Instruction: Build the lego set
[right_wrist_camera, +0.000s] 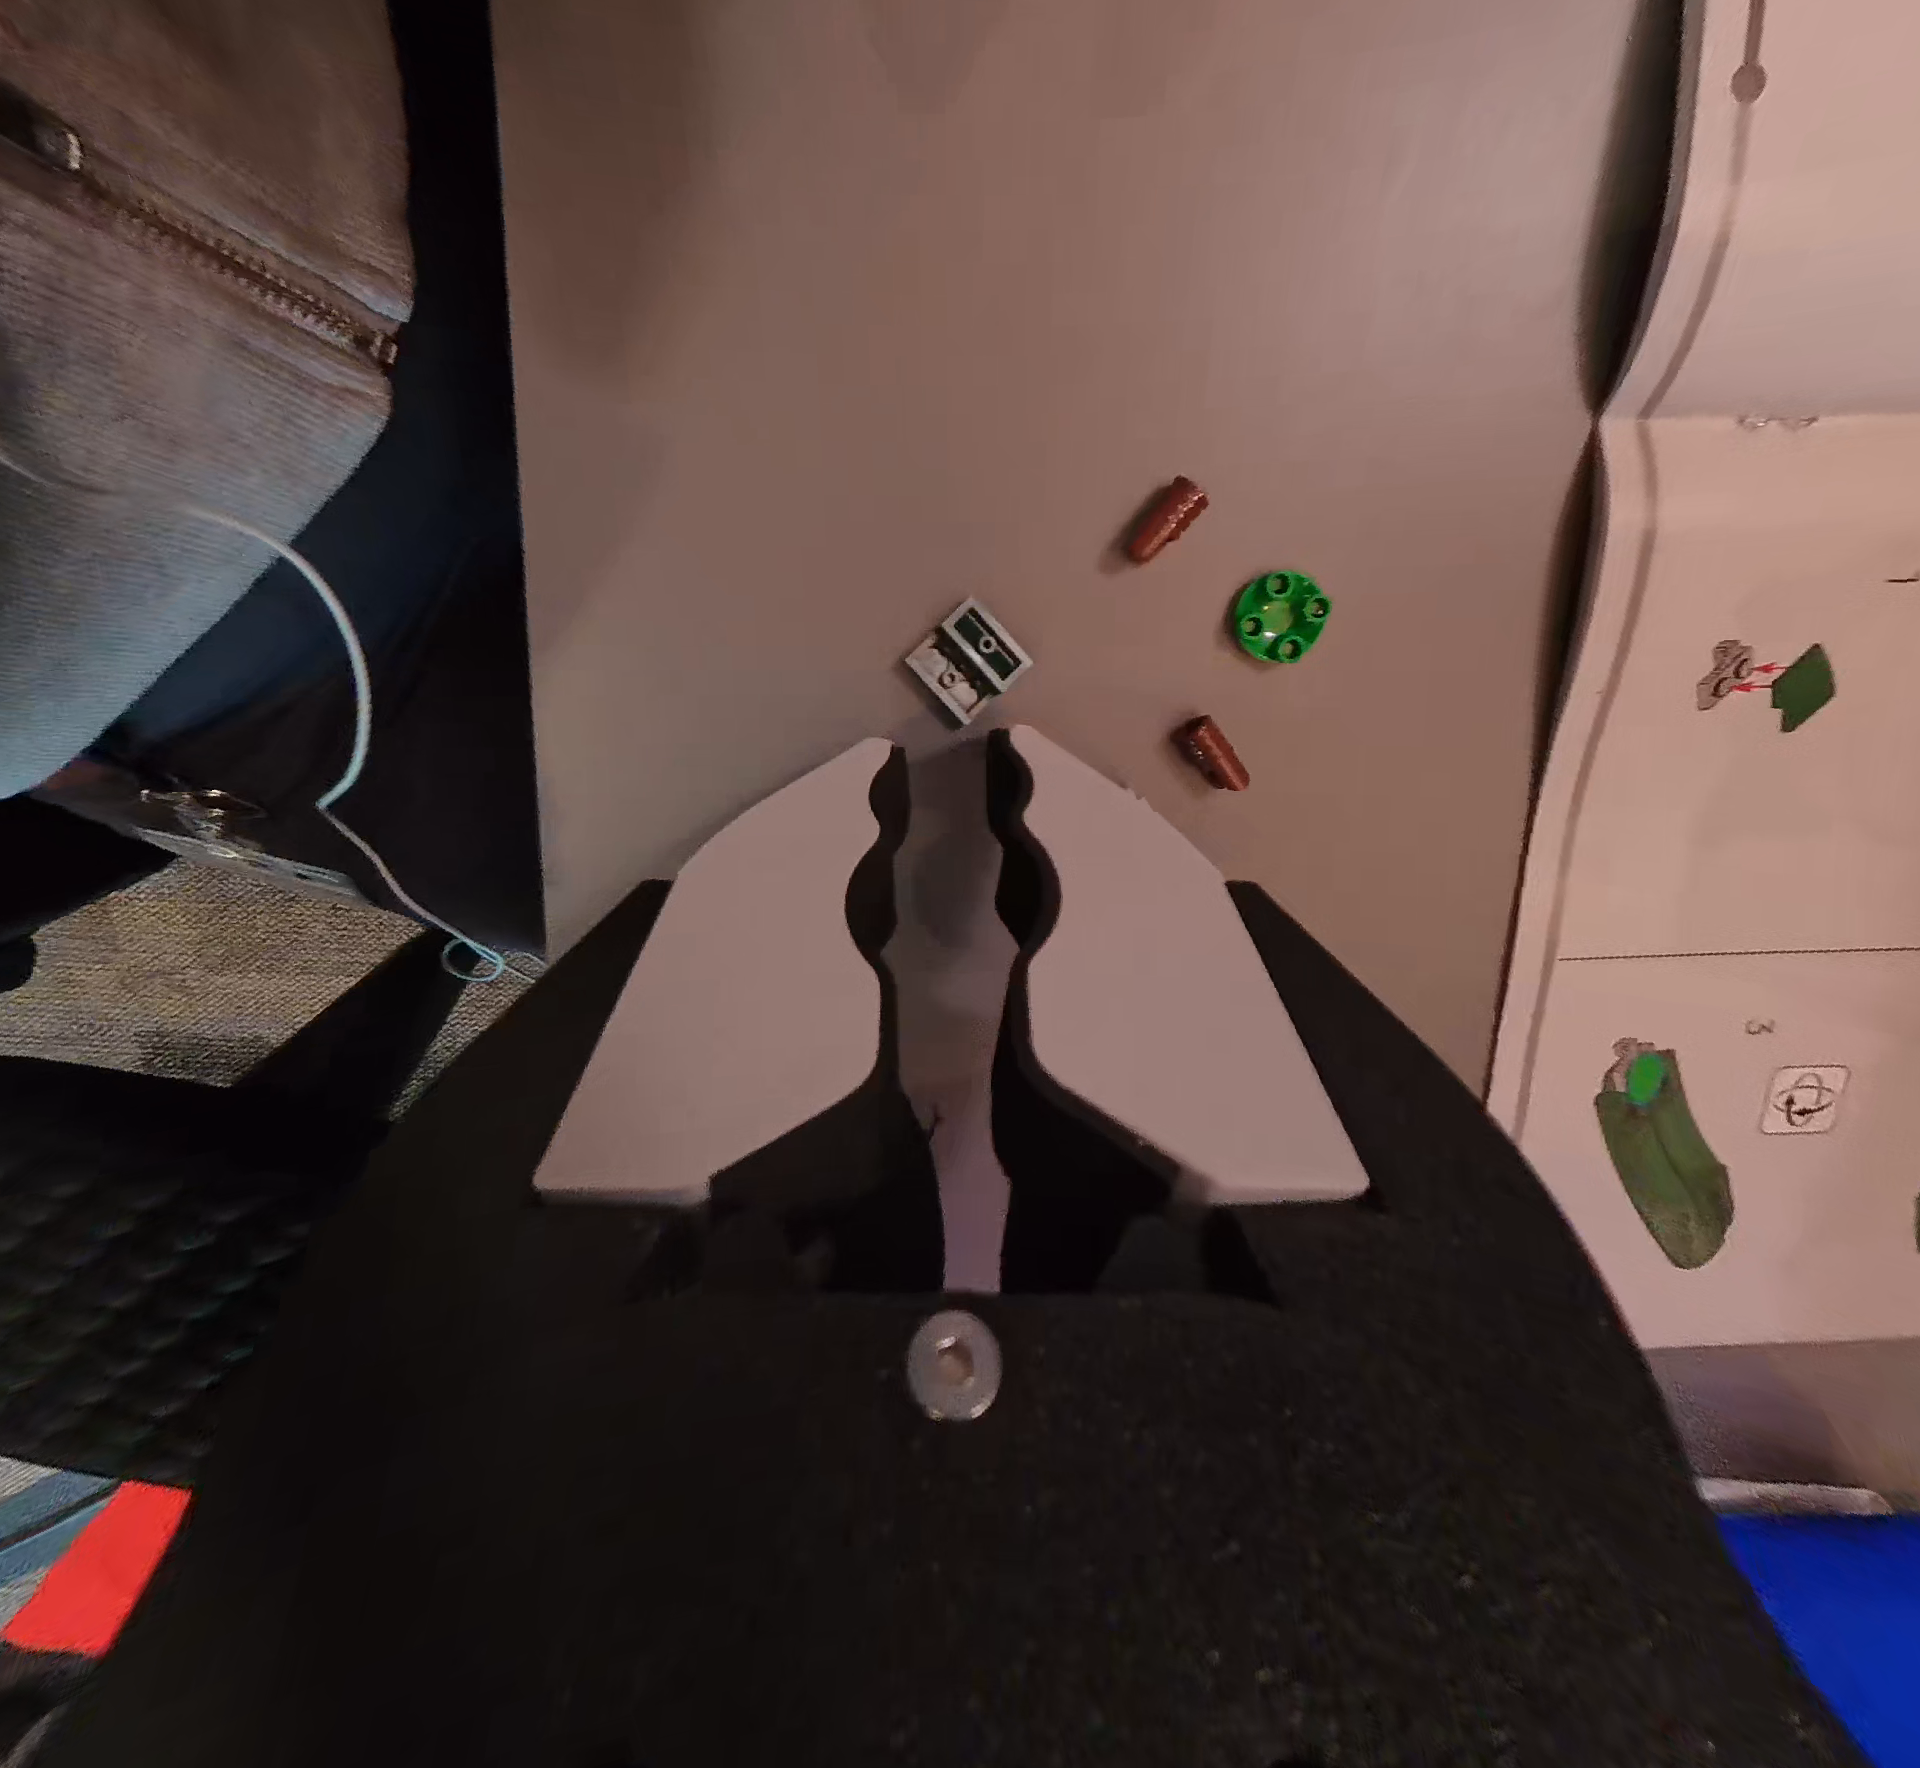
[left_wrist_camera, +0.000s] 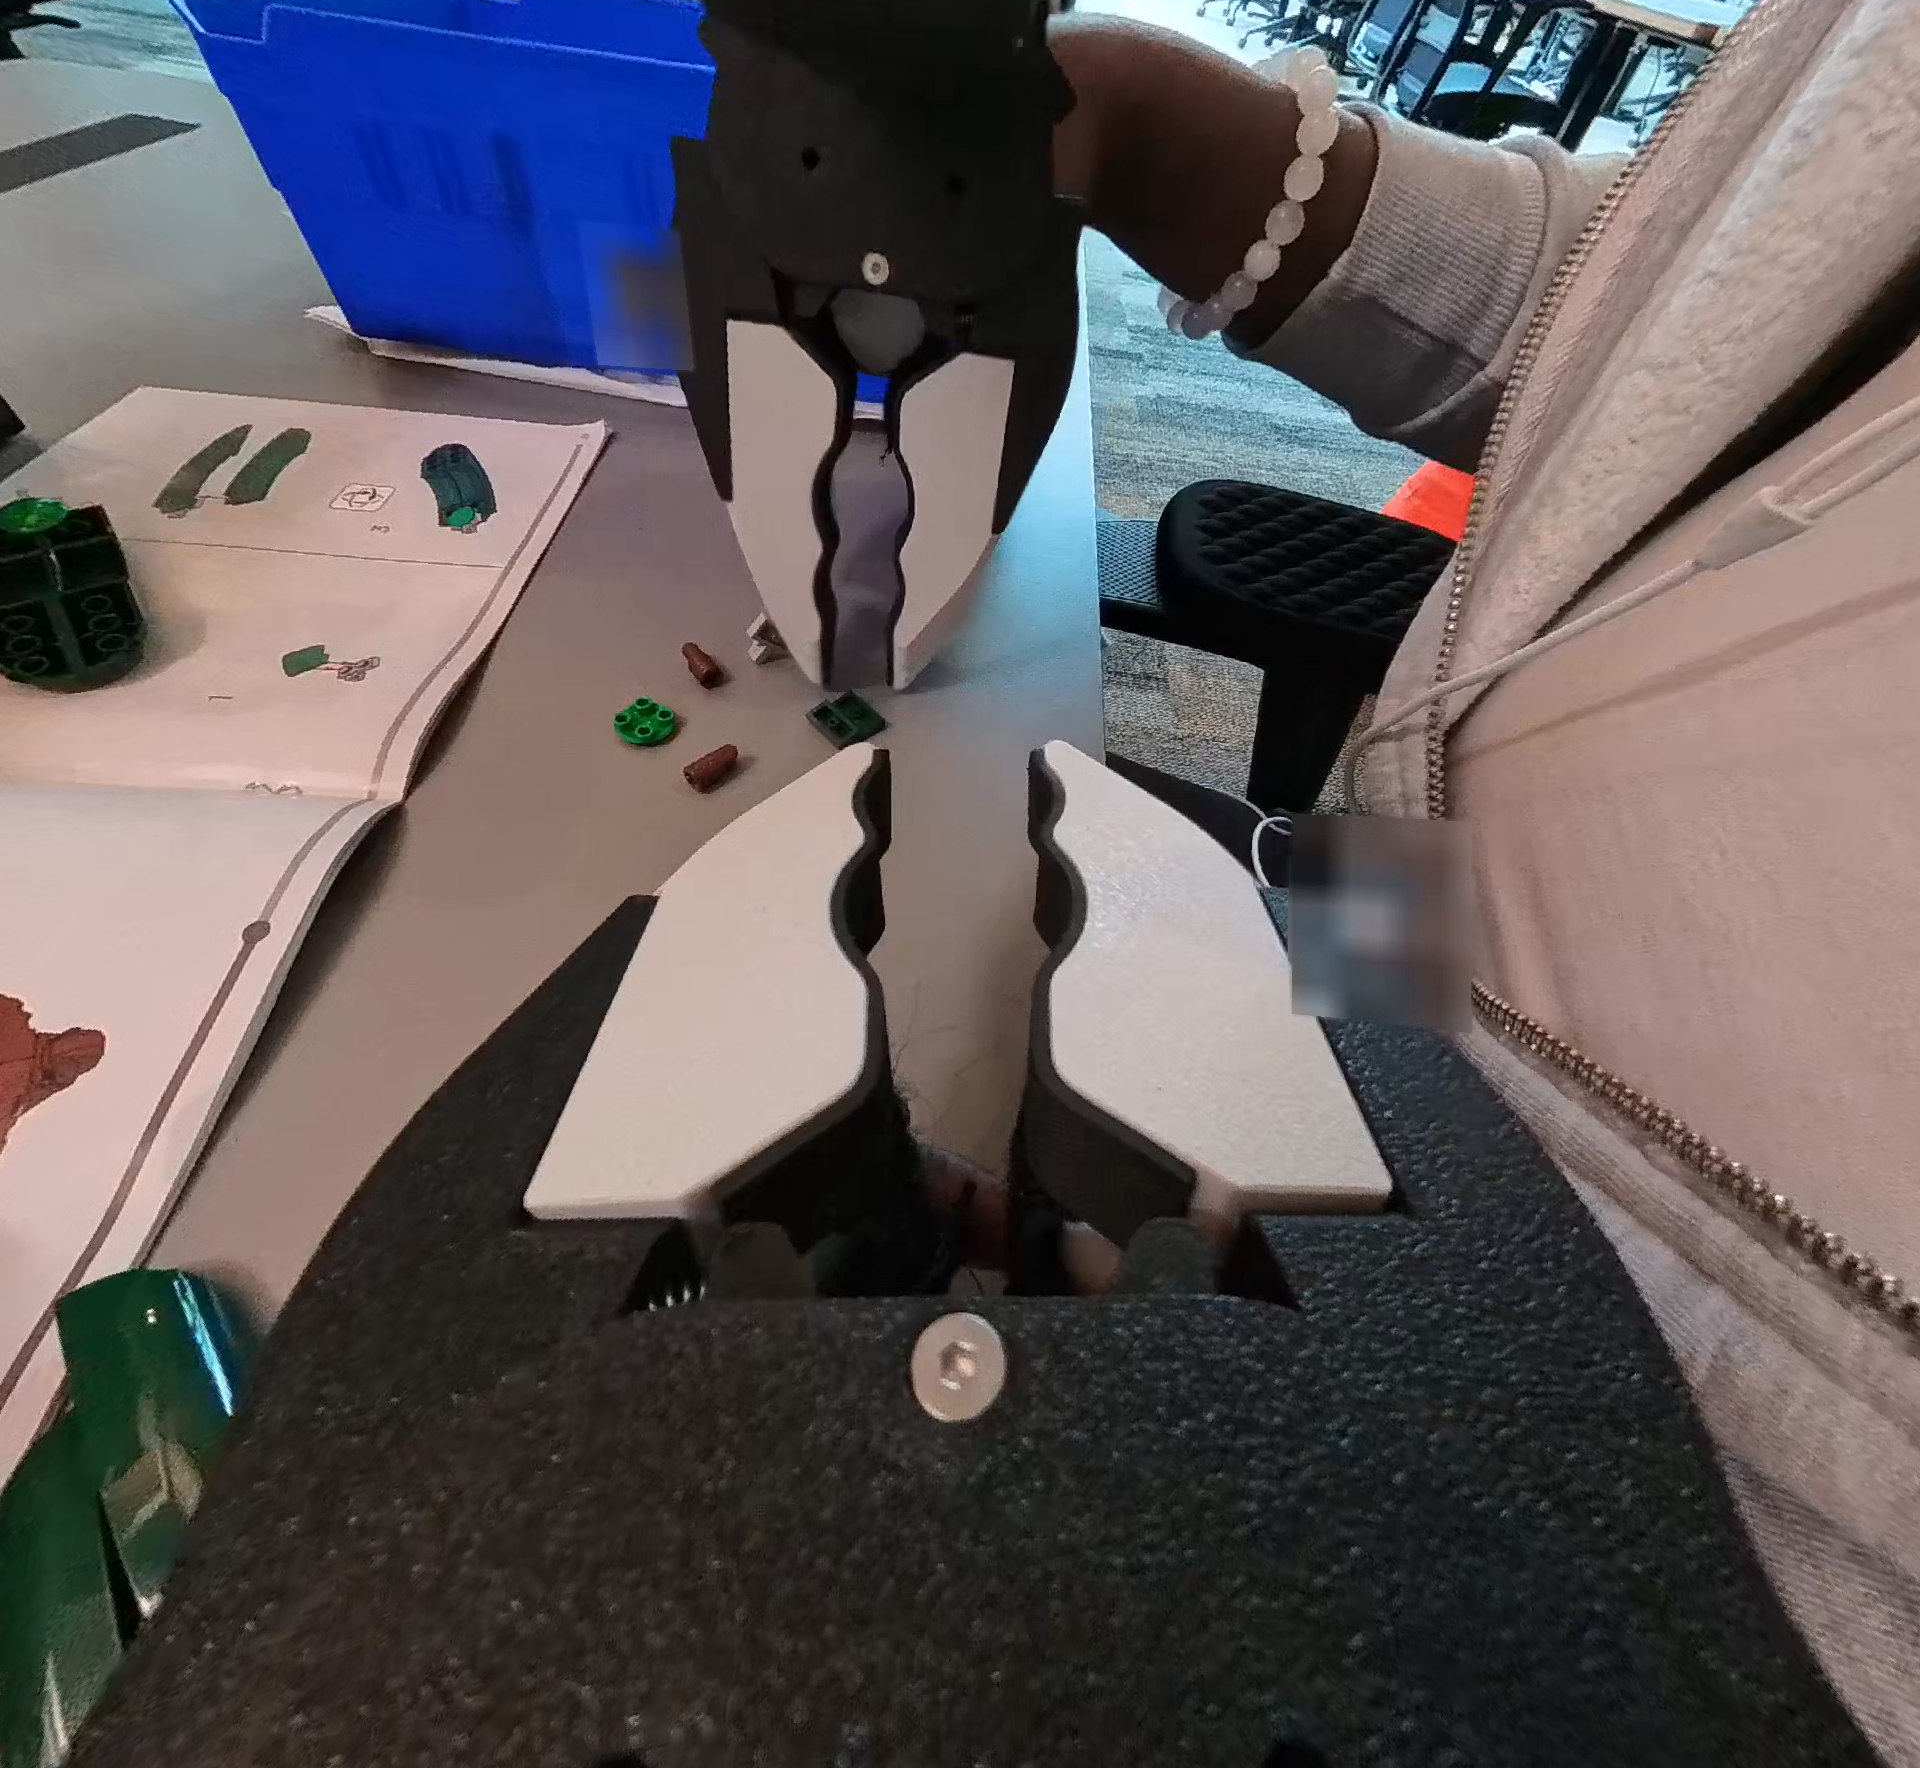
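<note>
My right gripper (right_wrist_camera: 945, 747) points down at the grey table (right_wrist_camera: 831, 264), jaws a little apart and empty; it also shows in the left wrist view (left_wrist_camera: 860, 679). Just past its tips lies a small dark green and grey piece (right_wrist_camera: 968, 664) (left_wrist_camera: 847, 719). Beside it lie a bright green round plate (right_wrist_camera: 1283, 615) (left_wrist_camera: 645, 721) and two brown pegs (right_wrist_camera: 1166, 518) (right_wrist_camera: 1210, 752). A small grey piece (left_wrist_camera: 767, 638) lies by the right gripper's finger. My left gripper (left_wrist_camera: 961, 768) is open and empty, low over the table, facing the right one.
An open instruction booklet (left_wrist_camera: 260, 596) lies at the left with a dark green build (left_wrist_camera: 62, 596) on it. A blue bin (left_wrist_camera: 447, 160) stands behind. A dark green curved part (left_wrist_camera: 114, 1458) sits near my left gripper. The table edge, a chair armrest (left_wrist_camera: 1299, 555) and the person's jacket are to the right. Some 11 cm of space lies between my two pairs of fingers. From the right gripper's tips to the bright green round plate (left_wrist_camera: 645, 721) is close to 5 cm. The right camera catches it too, in the right wrist view (right_wrist_camera: 1251, 615).
</note>
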